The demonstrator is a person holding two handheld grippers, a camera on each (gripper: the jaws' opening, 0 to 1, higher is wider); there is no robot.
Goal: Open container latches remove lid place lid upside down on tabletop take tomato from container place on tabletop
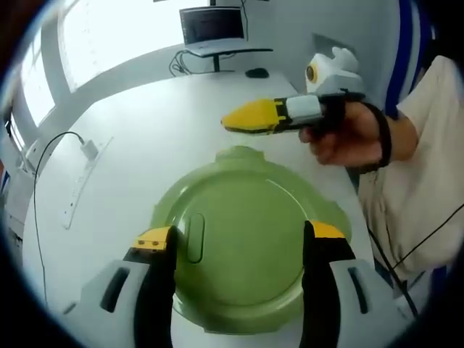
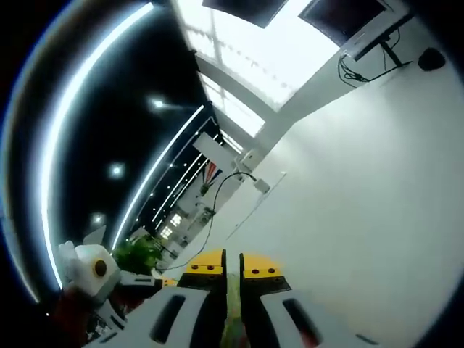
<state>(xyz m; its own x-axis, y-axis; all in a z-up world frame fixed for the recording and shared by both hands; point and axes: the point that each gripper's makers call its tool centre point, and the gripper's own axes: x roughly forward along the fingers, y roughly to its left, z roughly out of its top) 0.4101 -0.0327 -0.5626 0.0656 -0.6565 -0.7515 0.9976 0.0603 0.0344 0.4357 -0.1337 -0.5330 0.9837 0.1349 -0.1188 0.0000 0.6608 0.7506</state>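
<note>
White tabletop carries the round pale-green plastic container lid, still seated, raised handle up. Left gripper hovers over it, jaws spread wide, empty, probably lining up on a rim latch. Right gripper, jaws nearly closed, looks empty; parked aside to leave room. Tomato hidden

No readable text, label, brand, number or sign anywhere.

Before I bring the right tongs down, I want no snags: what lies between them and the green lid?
Nothing but bare white tabletop. In the left gripper view the right tongs hang just beyond the green lid, with an open gap between.
</note>
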